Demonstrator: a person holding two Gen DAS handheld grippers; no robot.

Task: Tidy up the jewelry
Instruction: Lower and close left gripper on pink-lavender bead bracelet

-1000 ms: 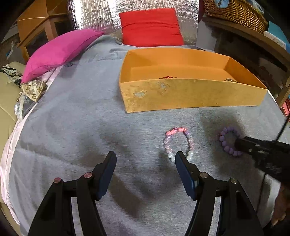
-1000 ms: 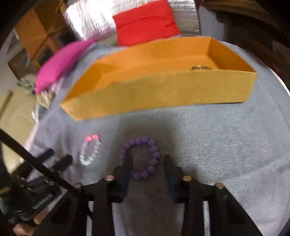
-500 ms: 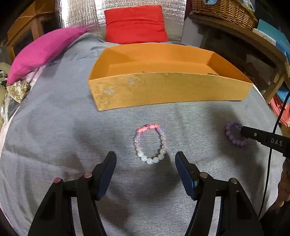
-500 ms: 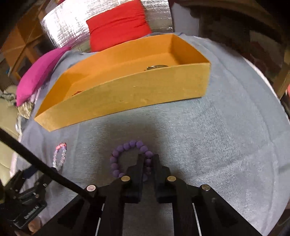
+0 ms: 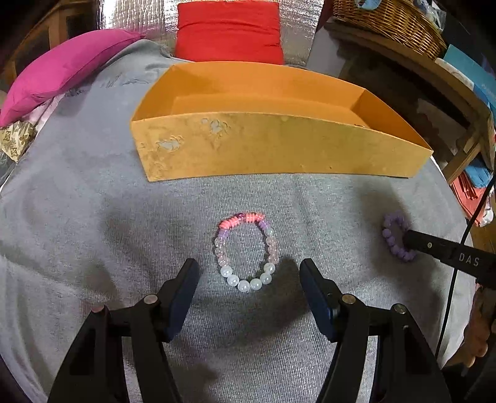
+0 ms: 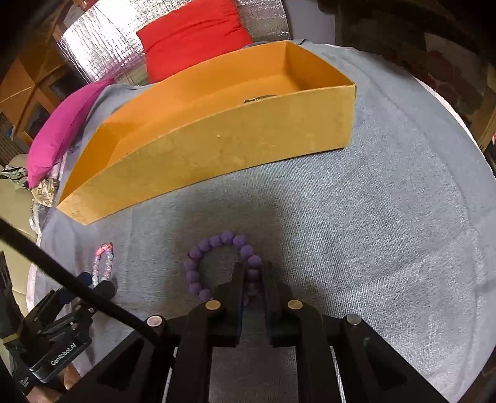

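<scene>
A pink, lilac and white bead bracelet (image 5: 245, 251) lies flat on the grey cloth, just ahead of and between the fingertips of my open, empty left gripper (image 5: 248, 276). It also shows at the left of the right wrist view (image 6: 104, 263). My right gripper (image 6: 251, 274) is shut on the right side of a purple bead bracelet (image 6: 217, 257), which rests on the cloth. In the left wrist view the purple bracelet (image 5: 393, 235) is at the right with the right gripper (image 5: 409, 240) on it. An orange open box (image 5: 279, 145) stands behind both bracelets.
A small metal piece (image 6: 259, 98) lies inside the box (image 6: 217, 148). A magenta pillow (image 5: 62, 71) and a red cushion (image 5: 229, 31) lie behind it. A wicker basket (image 5: 390, 21) sits on a shelf at the back right. A black cable (image 6: 77, 291) crosses low left.
My right gripper has closed onto the purple bracelet. My left gripper has moved right and forward, so the pink and white bracelet now lies centred between its open fingers.
</scene>
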